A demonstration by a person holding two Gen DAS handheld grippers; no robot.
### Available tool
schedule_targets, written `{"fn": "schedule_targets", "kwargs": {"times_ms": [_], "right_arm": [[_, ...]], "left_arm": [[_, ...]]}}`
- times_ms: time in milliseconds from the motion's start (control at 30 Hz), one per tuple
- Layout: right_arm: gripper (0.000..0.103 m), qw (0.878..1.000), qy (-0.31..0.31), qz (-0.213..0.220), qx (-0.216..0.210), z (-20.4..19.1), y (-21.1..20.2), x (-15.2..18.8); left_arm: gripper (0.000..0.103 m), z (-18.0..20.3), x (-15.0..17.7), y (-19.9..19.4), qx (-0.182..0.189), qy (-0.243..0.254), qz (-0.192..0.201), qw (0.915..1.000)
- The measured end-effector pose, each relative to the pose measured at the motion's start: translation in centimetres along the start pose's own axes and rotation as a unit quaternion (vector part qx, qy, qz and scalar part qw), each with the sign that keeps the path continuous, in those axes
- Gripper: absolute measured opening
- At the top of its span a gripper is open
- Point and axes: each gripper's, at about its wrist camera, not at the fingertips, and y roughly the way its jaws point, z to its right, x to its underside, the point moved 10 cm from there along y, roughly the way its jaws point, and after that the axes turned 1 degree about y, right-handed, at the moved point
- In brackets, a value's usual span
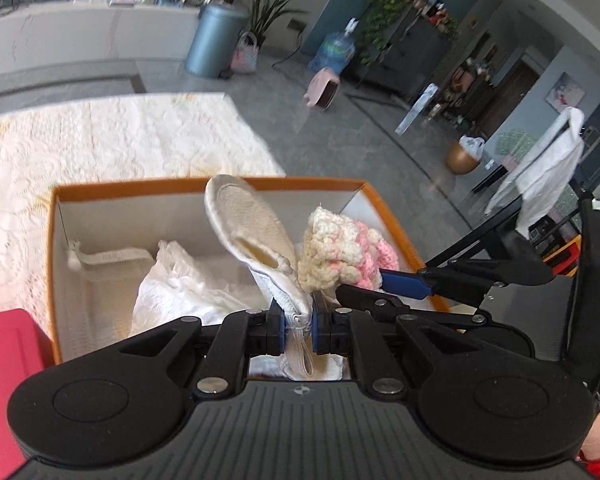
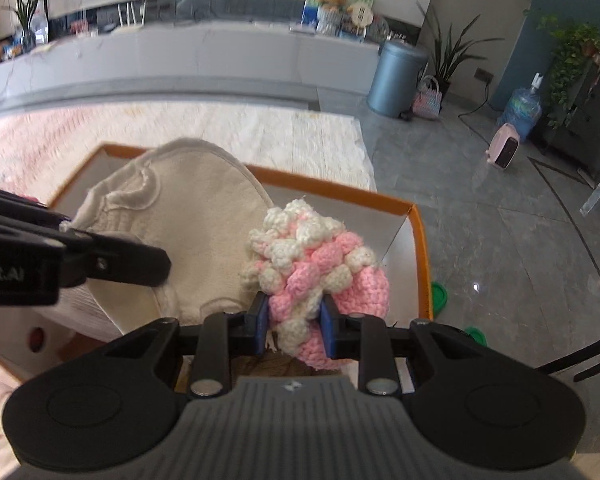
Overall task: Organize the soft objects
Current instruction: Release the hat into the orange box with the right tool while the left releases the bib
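I had the left gripper (image 1: 299, 326) pinched nearly shut on the bunched end of a cream cloth mitt (image 1: 247, 222), which stood up floppy above the orange-rimmed box (image 1: 54, 264). The right gripper (image 2: 294, 322) was closed on a pink-and-cream knitted piece (image 2: 320, 272), squeezing its middle, with the rest bulging out past the pads. Both pieces hung over the open box, just beside each other.

What worried me was the crowding — the two grippers sat so close that the mitt leaned against the knitted piece, and letting go of one could drag or snag the other, or tip it over the box's rim onto the floor (image 2: 500, 240). The knitted piece was near the right-hand wall, so a careless drop might land it on the edge. White crumpled fabric (image 1: 172, 292) already lay inside and could bunch up under anything dropped.

I couldn't see the box's near wall or most of its bottom behind the grippers. The red thing (image 1: 4, 380) at the left was cut off, and the background was blurred.
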Motion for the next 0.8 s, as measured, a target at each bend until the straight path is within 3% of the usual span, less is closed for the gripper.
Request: {"fn": "schedule_targets", "kwargs": {"times_ms": [233,333,433,567,800], "right_arm": [[0.027,0.999,-0.003,-0.037,-0.006,0.2,3.9,0.2],[0.032,0.999,-0.017,-0.044,-0.001,0.0,4.5,0.3],[0.038,0.998,-0.041,-0.041,0.015,-0.4,3.9,0.4],[0.064,0.996,-0.064,-0.026,0.047,-0.4,2.3,0.2],[0.073,0.995,-0.062,-0.017,0.071,-0.1,-1.2,0.3]], "left_arm": [[0.015,-1.6,0.6,1.7,-0.040,-0.011,-0.020,0.9989],[0.022,-2.1,0.9,1.6,-0.049,-0.019,-0.025,0.9983],[0.035,-2.1,0.8,0.9,-0.056,-0.017,-0.019,0.9981],[0.060,-1.6,0.9,-0.7,-0.063,0.003,0.000,0.9980],[0.071,-0.3,0.4,-3.9,-0.072,0.021,0.030,0.9967]]}}
